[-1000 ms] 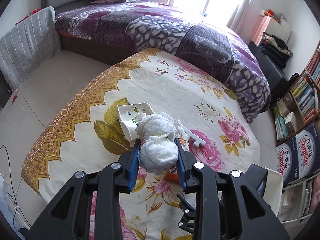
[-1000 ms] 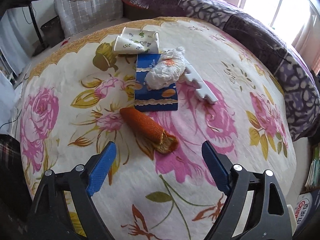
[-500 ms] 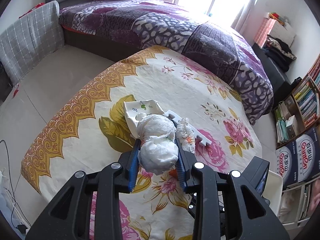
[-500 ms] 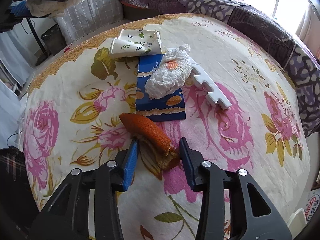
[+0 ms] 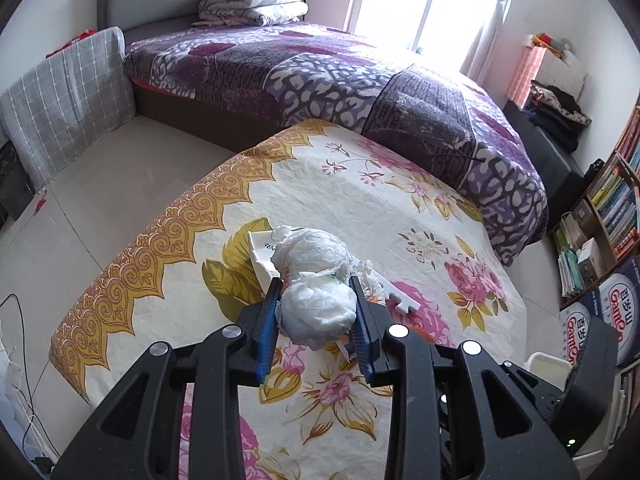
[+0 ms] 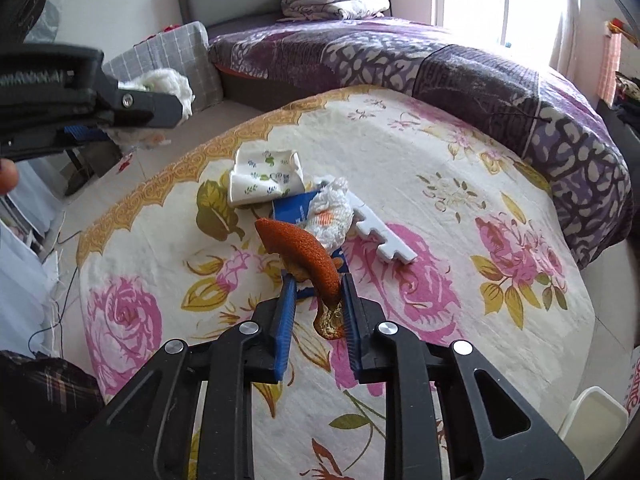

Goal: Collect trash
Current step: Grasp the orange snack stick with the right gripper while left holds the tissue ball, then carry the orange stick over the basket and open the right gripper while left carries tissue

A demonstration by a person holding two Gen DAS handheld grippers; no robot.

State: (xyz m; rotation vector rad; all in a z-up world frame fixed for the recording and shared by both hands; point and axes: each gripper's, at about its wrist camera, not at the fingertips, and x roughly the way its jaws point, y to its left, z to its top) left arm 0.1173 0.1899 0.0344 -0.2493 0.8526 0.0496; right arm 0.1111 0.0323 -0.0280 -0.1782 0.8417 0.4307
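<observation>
My left gripper (image 5: 316, 292) is shut on a crumpled white plastic bag (image 5: 316, 280) and holds it high above the floral table (image 5: 168, 280). It also shows in the right wrist view (image 6: 160, 96) at upper left. My right gripper (image 6: 318, 284) is shut on an orange net bag (image 6: 304, 252), lifted off the table (image 6: 460, 184). On the table lie a white patterned wrapper (image 6: 264, 178), a blue packet (image 6: 292, 208), a crumpled white wad (image 6: 330, 212) and a white foam piece (image 6: 386, 236).
A white bin (image 6: 592, 416) stands at the lower right beside the table, also in the left wrist view (image 5: 548, 368). A purple-quilted bed (image 5: 320, 68) lies behind. A bookshelf (image 5: 612, 208) and boxes stand at the right. A grey cushion (image 5: 64, 96) leans at left.
My right gripper closed on the orange net bag and lifted it off the table. My left gripper rose higher with the white bag still held.
</observation>
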